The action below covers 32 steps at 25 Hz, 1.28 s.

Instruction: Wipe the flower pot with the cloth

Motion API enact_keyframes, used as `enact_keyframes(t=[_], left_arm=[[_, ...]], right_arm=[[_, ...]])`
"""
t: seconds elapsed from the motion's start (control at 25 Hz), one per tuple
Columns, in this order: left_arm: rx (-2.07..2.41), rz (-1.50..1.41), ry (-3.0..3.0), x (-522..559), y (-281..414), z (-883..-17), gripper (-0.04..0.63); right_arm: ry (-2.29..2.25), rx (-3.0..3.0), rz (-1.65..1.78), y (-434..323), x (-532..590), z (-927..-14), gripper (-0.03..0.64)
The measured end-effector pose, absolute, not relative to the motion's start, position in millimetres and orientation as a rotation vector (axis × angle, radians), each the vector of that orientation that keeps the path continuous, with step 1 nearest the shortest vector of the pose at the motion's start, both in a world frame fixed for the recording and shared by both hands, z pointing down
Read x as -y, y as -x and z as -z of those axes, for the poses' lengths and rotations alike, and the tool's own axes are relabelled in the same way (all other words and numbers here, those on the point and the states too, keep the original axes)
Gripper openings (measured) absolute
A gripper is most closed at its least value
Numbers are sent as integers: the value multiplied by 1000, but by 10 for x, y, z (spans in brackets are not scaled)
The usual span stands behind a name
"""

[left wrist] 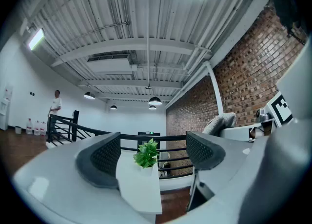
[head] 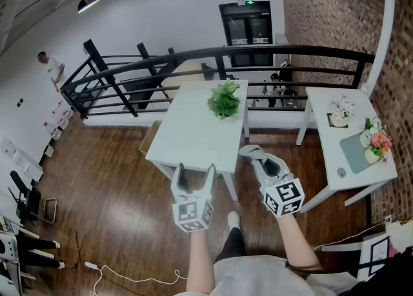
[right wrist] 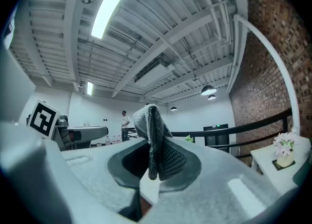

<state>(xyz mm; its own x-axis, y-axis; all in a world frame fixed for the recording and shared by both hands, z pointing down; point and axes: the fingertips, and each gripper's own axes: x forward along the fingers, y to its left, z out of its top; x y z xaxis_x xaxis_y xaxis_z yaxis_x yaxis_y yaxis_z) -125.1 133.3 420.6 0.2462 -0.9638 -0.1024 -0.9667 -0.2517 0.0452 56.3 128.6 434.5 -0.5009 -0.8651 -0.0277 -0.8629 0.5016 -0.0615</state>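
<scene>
Grey knitted cloth (right wrist: 148,125) is pinched between the clenched jaws of the right gripper (right wrist: 153,162), its bunched end sticking up above them. The left gripper (head: 196,171) is released: its jaws stand apart with nothing between them. Both hang off the near edge of a white table (head: 187,133). The flower pot (head: 224,99) stands at the table's far end, at 12 o'clock from the grippers, with bare tabletop between. A black railing (head: 193,59) runs behind the table, and a dark door (head: 248,30) lies beyond it. At 3 o'clock is a second white table (head: 322,153) carrying a pale bouquet (head: 341,109), pink and orange flowers (head: 377,141) and a grey-green mat (head: 355,153), beside a brick wall (head: 335,11). A person (head: 51,66) stands far off at 10 o'clock. From the head view, leaves cover the pot. In the left gripper view its pale body barely separates from the white top. In the right gripper view, the cloth blocks the middle and only a fleck of green shows at its 3 o'clock.
</scene>
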Motion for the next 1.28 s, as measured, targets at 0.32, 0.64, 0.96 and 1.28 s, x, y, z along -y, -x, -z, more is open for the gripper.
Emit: enact_keyframes(t=[0.32, 0.64, 0.96, 1.28], left_arm=[[-1833, -192, 2492, 355, 1633, -4064, 431], [-1810, -170, 2602, 1568, 1742, -4271, 431], [-1843, 29, 2706, 2118, 1522, -4760, 436], [-1849, 411, 2884, 2524, 1066, -6103, 452]], right_arm=[[1544, -2661, 32, -141, 361, -4167, 15], [1591, -2664, 67, -83, 1503, -4303, 15], [1571, -2683, 138, -295, 2206, -4326, 15], [1616, -2695, 243, -755, 2776, -4696, 15]])
